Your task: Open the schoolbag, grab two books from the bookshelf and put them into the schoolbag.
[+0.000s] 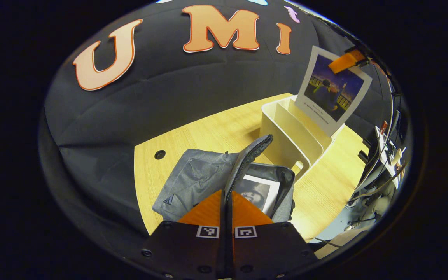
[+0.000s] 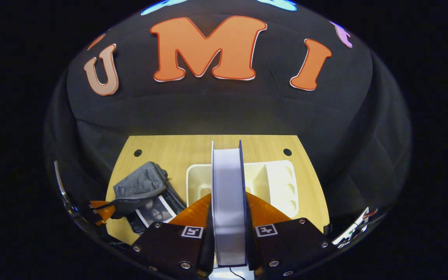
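Note:
The grey schoolbag lies open on the wooden table, and my left gripper is shut on its raised zipper flap. Inside the bag lies a book with a black-and-white cover. In the left gripper view, a second book with a dark picture cover hangs above the white bookshelf, held at its top by the other gripper. My right gripper is shut on that book, seen edge-on above the bookshelf. To the left are the schoolbag and the left gripper holding its flap.
The table has a round cable hole near the black cloth wall; two such holes show in the right gripper view. Past the table's right edge are cables and equipment.

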The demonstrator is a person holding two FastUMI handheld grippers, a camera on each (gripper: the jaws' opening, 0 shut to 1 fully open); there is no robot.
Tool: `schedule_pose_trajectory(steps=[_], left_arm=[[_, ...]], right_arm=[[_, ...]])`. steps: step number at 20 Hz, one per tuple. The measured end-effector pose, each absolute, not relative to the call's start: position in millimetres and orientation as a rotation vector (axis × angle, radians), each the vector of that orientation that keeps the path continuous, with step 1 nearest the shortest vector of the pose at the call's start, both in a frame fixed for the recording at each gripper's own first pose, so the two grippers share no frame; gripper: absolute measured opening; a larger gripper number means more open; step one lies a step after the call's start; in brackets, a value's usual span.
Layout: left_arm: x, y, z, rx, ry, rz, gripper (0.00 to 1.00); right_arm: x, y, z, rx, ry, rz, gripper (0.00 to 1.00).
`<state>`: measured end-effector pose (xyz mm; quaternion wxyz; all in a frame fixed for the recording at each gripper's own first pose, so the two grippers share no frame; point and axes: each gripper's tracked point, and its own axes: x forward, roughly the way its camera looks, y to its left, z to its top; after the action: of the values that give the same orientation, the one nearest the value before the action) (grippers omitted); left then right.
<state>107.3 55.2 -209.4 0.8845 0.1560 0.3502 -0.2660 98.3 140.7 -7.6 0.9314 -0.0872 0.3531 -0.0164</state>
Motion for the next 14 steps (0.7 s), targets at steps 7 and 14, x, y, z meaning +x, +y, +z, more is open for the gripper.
schedule_pose_trajectory(steps=[7, 14], left_arm=[[119, 58, -200, 0.369, 0.701, -0.589, 0.01], [127, 62, -197, 0.441, 0.679, -0.608, 0.01]], right_arm=[[34, 188, 17, 0.062, 0.638, 0.05, 0.34], [-23, 194, -51, 0.488, 0.664, 0.061, 0.34]])
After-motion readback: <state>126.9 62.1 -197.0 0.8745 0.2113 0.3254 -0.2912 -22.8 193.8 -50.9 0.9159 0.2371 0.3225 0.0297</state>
